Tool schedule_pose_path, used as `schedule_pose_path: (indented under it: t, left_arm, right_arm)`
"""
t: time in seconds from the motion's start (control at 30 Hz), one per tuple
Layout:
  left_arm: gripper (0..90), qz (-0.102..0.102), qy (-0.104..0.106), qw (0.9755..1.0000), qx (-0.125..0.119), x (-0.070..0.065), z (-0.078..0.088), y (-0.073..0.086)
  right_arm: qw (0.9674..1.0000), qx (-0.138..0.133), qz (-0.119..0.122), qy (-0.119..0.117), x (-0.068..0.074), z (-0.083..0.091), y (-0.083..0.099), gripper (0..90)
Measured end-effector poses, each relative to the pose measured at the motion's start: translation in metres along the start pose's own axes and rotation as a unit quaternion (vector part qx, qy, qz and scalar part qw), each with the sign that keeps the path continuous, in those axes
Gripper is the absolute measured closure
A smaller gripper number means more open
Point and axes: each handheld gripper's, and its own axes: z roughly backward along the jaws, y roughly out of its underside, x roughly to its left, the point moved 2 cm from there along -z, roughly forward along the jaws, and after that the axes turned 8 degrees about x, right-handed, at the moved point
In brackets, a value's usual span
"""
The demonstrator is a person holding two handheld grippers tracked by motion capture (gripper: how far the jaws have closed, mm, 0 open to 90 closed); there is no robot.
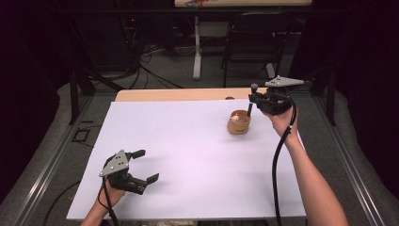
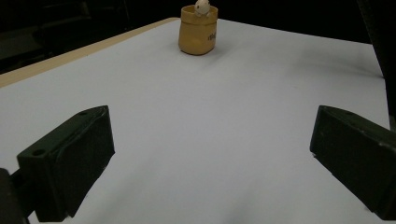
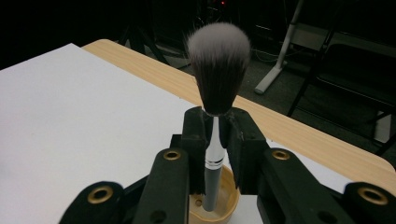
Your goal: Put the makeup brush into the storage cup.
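Nearest the person, the left gripper [image 1: 141,165] is resting low over the white paper sheet [image 1: 188,160], its black jaws standing wide apart with nothing between them. Farther off, the tan, soft-sided round pot [image 2: 198,30] is sitting on the sheet; dark writing on its side is too small to read, and a pale rounded thing [image 2: 202,6] is poking out, cut off by the frame's top. Above that pot, the right gripper [image 3: 215,126] is clamping the silver-and-grey handle of a fluffy dark-bristled makeup brush [image 3: 218,65], bristles upward.
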Motion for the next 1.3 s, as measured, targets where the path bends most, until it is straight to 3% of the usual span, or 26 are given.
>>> schedule_pose_path:
  t: [0.43,1.3]
  left_arm:
    - [0.0,0.0,0.002,1.0,0.002,0.001,-0.001,0.0]
    - [0.0,-0.002,0.005,1.0,0.006,0.001,-0.001,0.0]
  right_arm:
    - [0.9998,-0.004,-0.016,0.007,-0.007,-0.017,0.002,78.0]
    - [0.9993,0.027,-0.025,0.005,-0.006,-0.05,0.015,77.9]
